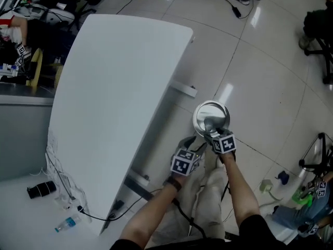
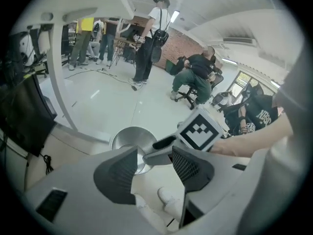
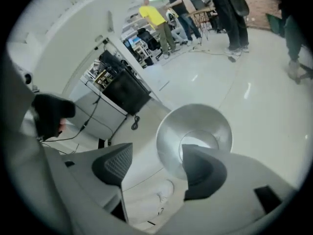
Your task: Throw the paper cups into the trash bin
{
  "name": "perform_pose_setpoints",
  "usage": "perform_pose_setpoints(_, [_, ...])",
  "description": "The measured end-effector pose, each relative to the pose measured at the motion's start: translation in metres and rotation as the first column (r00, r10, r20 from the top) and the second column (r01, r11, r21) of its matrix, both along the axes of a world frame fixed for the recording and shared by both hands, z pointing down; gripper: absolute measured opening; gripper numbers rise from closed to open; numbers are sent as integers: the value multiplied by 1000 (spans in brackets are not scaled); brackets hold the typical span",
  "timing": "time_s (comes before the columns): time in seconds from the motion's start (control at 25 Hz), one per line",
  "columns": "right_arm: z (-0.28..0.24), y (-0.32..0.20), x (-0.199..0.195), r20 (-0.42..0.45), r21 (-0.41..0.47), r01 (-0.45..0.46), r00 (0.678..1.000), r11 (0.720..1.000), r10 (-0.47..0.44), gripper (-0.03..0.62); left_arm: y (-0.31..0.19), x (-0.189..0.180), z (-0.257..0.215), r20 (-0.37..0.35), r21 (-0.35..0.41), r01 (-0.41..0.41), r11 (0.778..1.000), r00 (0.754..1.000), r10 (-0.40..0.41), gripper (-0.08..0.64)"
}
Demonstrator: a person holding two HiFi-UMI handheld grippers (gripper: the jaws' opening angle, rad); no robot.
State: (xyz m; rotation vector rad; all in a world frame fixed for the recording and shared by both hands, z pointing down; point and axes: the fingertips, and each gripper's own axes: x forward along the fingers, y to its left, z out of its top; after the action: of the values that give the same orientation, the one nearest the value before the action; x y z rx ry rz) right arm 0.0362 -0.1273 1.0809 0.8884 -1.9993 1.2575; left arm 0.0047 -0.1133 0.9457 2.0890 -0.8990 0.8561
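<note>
Claws gape empty, left claw [image 2: 154,155] and right claw [image 3: 157,153] close together just above the steel trash bin [image 1: 210,117], which stands on the floor beside the white table [image 1: 114,113]. No paper cups show anywhere. Crowded so tightly, the claws could knock each other or tip the bin.

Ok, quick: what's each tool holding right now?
Left tool: open, empty.
Right tool: open, empty, aimed at the trash bin.
</note>
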Motion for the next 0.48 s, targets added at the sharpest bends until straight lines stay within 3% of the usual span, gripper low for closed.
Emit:
perform_pose_setpoints(0.12, [-95,22,16,21,114,-1,1000,993,-1,251,5,21,-79,-52,51,-11,999,999,14,221])
perform_pose_setpoints(0.24, [-213,26,34,39,270,-26,999,962,17,168,10,35,-172,-94,142,-13,990,995,26,221])
perform_pose_setpoints(0.36, [-336,15,44,100,413,-66,995,909,26,81,5,41,-271,-130,266,-2,964,991,38,221])
perform_pose_setpoints(0.48, [-462,6,39,189,553,-122,982,824,18,21,4,36,-368,-166,386,18,922,985,51,221])
